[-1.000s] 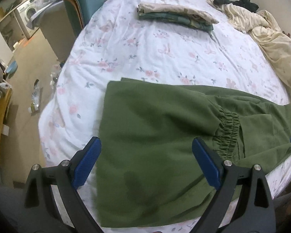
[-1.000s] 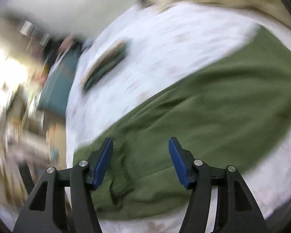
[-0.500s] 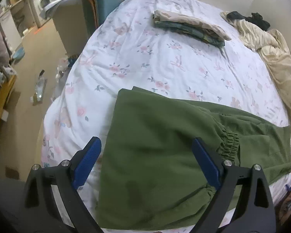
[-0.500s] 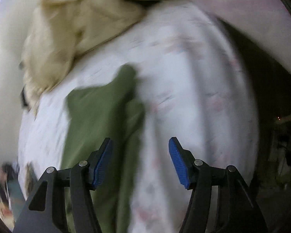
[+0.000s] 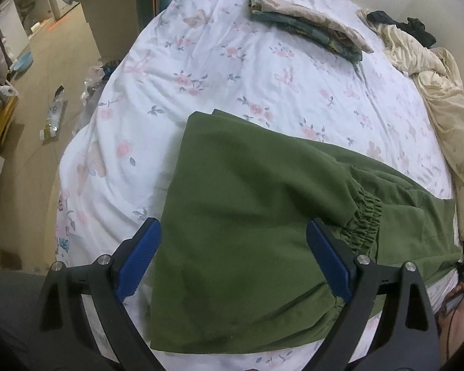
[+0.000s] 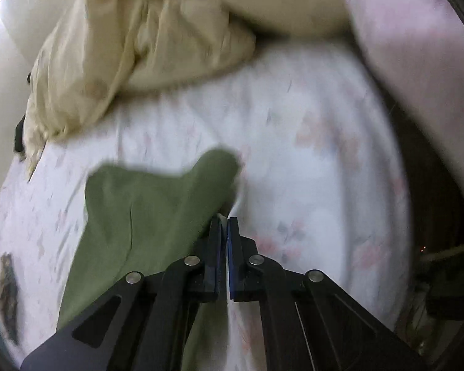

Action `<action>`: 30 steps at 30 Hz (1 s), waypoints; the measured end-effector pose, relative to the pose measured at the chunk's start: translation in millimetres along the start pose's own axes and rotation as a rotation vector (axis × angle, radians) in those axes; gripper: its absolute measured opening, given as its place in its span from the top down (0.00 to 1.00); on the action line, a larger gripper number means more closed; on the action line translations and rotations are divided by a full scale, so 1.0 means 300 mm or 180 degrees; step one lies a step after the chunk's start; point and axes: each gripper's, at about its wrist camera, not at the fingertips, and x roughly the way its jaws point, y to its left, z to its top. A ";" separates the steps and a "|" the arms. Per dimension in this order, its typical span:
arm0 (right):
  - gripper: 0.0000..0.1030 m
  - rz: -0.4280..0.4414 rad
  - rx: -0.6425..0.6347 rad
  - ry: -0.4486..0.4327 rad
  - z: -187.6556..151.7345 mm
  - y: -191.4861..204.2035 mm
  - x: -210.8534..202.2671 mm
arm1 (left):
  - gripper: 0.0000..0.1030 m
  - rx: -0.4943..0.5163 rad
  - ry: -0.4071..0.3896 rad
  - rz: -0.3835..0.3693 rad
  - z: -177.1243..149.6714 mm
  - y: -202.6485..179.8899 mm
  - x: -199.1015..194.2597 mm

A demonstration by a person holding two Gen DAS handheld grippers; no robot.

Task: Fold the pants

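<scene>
Right gripper [image 6: 223,221] jaws just closed beside green pants [image 6: 145,210], left gripper [image 5: 232,247] wide open

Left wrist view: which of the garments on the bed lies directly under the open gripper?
The green pants, spread flat between the left gripper fingers. The folded stack and the cream bundle lie farther up the bed.

Left gripper [image 5: 232,259] wide apart; right gripper [image 6: 223,220] just closed.
</scene>
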 end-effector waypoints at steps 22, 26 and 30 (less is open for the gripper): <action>0.25 0.1582 0.0569 0.1916 -0.475 0.028 -0.102 | 0.10 0.0141 0.0002 0.0289 -0.012 -0.009 0.050; 0.22 0.1408 0.0636 0.2076 -0.557 0.022 -0.018 | 0.10 0.0162 0.0358 0.0413 -0.034 0.002 0.144; 0.21 0.1478 0.0703 0.1791 -0.509 0.015 0.024 | 0.10 0.0047 0.0499 0.0409 -0.044 0.029 0.195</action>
